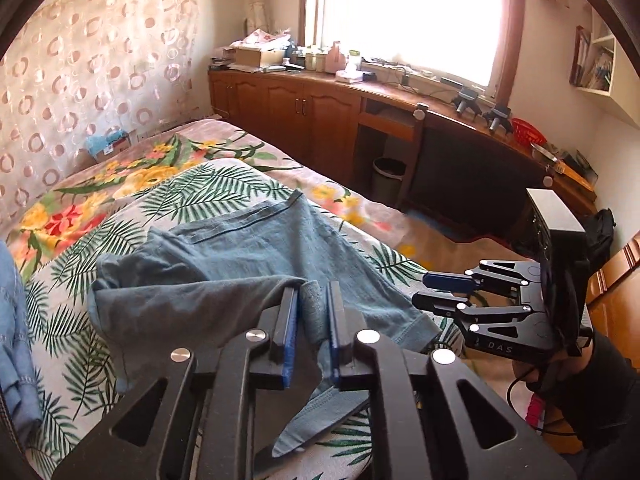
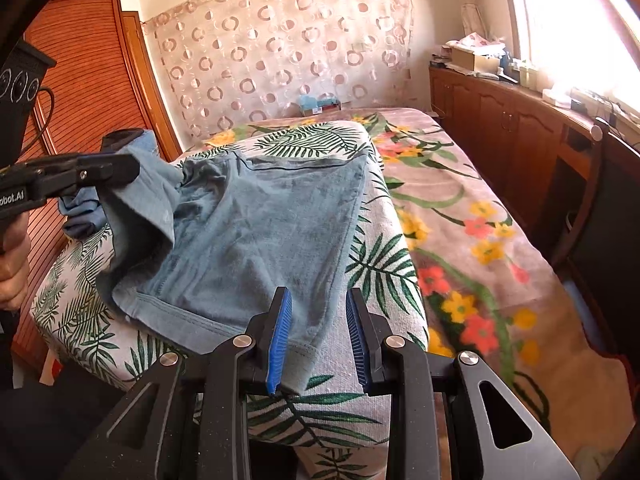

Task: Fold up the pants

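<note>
Blue-grey pants point(image 1: 256, 248) lie on a leaf-print cloth point(image 1: 72, 320) on the bed. My left gripper point(image 1: 314, 300) is shut on a bunched leg of the pants and holds it lifted off the cloth; it also shows in the right wrist view point(image 2: 128, 168), at the left, clamped on that raised fabric. My right gripper point(image 2: 318, 304) is open, its jaws standing on either side of the near hem corner of the pants point(image 2: 256, 248). In the left wrist view the right gripper point(image 1: 424, 290) hovers at the pants' right hem, jaws apart.
A floral blanket point(image 2: 460, 216) covers the bed to the right. A wooden cabinet run point(image 1: 320, 112) with clutter stands under the window. A chair point(image 1: 472, 168) and bin point(image 1: 388, 174) stand beside the bed. Other blue clothing point(image 1: 14, 320) lies at the left. A wooden wardrobe point(image 2: 80, 80) stands behind.
</note>
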A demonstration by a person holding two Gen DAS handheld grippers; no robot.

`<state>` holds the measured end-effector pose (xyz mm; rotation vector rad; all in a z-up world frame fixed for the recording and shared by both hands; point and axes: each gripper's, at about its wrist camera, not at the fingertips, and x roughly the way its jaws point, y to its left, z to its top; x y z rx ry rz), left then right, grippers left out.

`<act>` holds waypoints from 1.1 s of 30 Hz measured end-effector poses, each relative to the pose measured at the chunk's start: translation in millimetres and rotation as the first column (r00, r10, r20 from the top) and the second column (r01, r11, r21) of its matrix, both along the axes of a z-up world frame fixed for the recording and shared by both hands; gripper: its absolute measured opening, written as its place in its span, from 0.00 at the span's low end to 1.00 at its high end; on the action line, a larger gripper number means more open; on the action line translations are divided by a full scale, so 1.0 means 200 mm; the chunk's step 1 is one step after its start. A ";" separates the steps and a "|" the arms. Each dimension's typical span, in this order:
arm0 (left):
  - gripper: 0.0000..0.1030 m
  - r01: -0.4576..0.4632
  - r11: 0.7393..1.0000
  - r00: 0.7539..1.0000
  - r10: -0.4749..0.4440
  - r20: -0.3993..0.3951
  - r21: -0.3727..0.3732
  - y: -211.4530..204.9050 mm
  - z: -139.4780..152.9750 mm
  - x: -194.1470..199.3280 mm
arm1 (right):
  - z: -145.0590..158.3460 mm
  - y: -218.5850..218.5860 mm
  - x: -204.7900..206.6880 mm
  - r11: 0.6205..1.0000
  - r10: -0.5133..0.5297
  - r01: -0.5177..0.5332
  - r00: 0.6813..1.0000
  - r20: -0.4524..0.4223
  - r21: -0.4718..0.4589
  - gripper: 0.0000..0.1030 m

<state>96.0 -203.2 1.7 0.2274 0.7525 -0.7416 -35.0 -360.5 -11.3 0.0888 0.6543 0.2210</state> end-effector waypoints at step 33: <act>0.78 -0.205 0.978 0.977 0.206 -0.049 0.036 0.44 -0.33 -0.02 | -0.07 0.24 0.46 0.990 0.132 -0.135 0.989 -0.065 -0.041 0.13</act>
